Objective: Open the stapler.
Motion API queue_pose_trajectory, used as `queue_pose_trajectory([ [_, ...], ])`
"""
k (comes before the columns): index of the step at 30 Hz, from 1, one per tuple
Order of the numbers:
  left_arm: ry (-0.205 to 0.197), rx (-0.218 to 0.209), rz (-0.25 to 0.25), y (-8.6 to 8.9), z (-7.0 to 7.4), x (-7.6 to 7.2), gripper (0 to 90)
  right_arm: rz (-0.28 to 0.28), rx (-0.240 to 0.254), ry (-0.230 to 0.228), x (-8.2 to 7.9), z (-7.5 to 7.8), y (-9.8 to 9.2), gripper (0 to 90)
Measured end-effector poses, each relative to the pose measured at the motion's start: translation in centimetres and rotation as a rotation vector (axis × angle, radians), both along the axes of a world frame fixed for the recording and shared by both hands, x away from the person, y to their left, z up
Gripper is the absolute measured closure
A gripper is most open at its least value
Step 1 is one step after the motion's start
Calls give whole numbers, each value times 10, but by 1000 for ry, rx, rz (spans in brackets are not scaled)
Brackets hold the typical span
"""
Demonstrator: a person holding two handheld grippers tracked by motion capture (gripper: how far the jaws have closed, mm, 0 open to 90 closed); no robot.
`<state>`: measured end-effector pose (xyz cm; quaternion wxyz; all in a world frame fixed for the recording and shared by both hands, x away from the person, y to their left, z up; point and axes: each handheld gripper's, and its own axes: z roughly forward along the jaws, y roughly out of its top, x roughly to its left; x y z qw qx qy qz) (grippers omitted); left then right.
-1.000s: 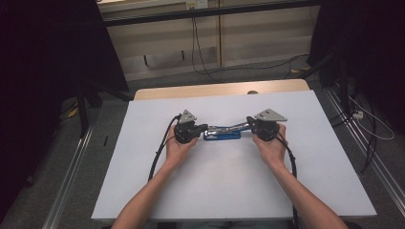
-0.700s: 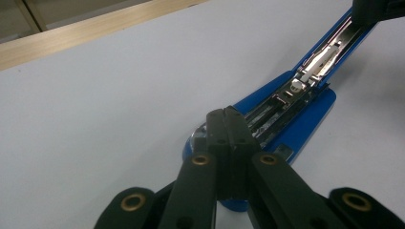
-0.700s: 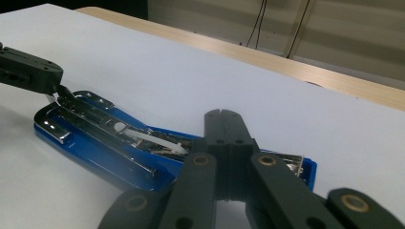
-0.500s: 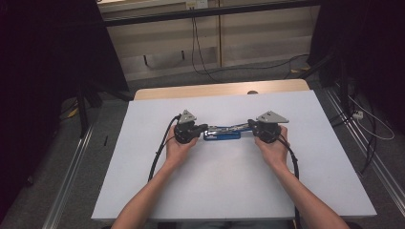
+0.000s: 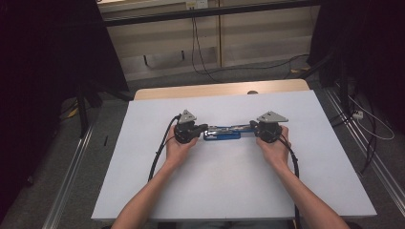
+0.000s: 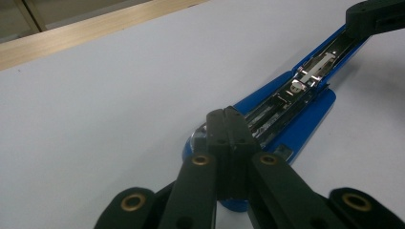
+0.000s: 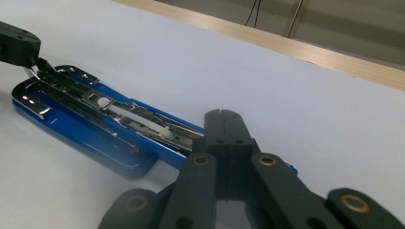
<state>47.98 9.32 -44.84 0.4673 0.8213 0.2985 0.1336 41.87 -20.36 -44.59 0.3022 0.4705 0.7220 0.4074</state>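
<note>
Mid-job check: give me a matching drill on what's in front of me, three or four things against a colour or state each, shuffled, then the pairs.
Things:
1. stapler
2. left gripper
3. table's far edge
4. grey plate on right gripper

States:
A. bare light wood
B. jaws shut at the stapler's left end
C. blue, opened out flat
D. three-cornered, facing up

Pairs: 1-C, 2-B, 3-A, 4-D

I see a white table (image 5: 229, 181) with a wooden strip (image 5: 215, 89) along its far edge. Beyond it, cables (image 5: 210, 67) trail over the floor.
</note>
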Motion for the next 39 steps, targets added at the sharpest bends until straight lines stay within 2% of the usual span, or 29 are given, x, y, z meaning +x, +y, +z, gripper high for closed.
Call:
queue_pose_trajectory([
  [5,8,-8,1,0,0,0,900,6,4,-3,0,0,0,900],
  [11,14,-10,-3,1,0,1,900,1,34,-13,1,3,-4,900],
  [13,10,-13,-5,1,1,1,900,14,61,-16,1,4,-5,900],
  [16,0,-24,-7,1,3,0,900,15,68,-27,0,6,-5,900],
  [18,-7,-21,-4,1,3,0,900,43,87,-46,-1,8,-5,900],
  [21,-1,-26,-6,1,3,0,900,47,84,-70,-2,9,-5,900],
  [22,-10,-26,-7,1,4,0,900,55,106,-74,-2,9,-5,885],
  [24,-10,-28,-7,1,5,-1,900,58,104,-74,-2,9,-6,883],
  [26,-28,-18,-10,0,5,-2,900,61,124,-68,-2,7,-7,869],
  [29,-27,-25,-5,1,6,-2,899,61,133,-71,-2,7,-9,859],
  [31,-28,-26,-5,1,6,-2,885,58,149,-75,-2,8,-10,837],
  [33,-12,-42,-4,1,7,-3,843,56,172,-83,-2,11,-13,800],
  [34,-27,-48,-12,1,8,-4,822,57,169,-84,-2,11,-14,789],
  [36,-30,-58,-13,2,10,-5,817,53,166,-85,-2,11,-14,771],
  [39,-42,-76,8,3,13,-7,720,49,164,-86,-2,10,-15,681],
])
